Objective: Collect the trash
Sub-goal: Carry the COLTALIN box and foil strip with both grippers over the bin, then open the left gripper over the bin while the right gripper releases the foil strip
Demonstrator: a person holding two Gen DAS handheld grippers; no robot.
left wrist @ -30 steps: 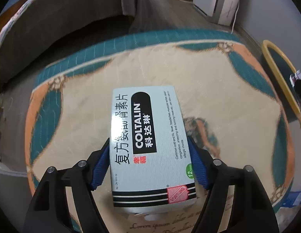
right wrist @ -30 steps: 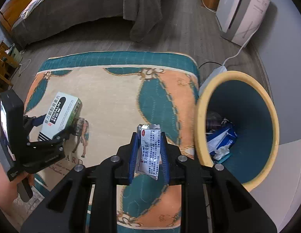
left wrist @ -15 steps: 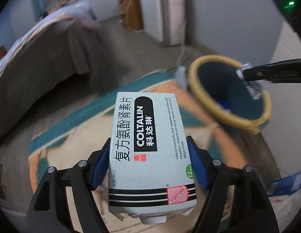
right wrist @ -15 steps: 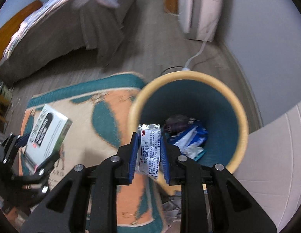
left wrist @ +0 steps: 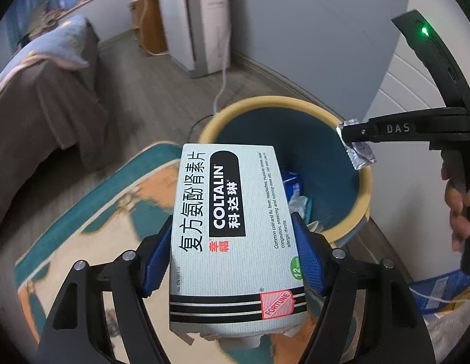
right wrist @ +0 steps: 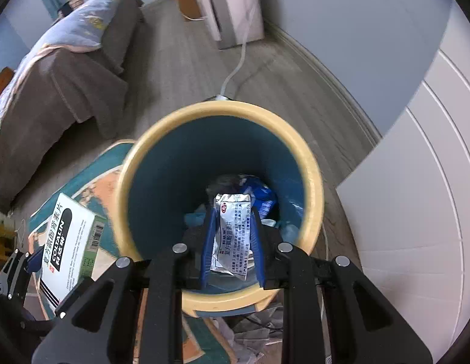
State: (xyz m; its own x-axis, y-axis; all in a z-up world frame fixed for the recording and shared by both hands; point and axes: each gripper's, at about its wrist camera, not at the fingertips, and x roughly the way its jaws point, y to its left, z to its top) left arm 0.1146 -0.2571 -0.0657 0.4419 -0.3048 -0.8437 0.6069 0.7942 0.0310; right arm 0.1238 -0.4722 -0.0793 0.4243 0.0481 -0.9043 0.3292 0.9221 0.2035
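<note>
The foil sachet (right wrist: 233,233) was clamped between the right gripper's (right wrist: 231,236) blue pads, held above the open bin (right wrist: 313,182), over trash inside. The left gripper (left wrist: 231,261) clamped the Coltalin box (left wrist: 231,233) by its sides, near the bin's rim, above the rug (left wrist: 92,227).

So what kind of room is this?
Most likely a bedroom. A bed with a brown cover and a pale blanket stands on the wood floor, a patterned rug lies beside it, and a yellow-rimmed bin holds trash.
</note>
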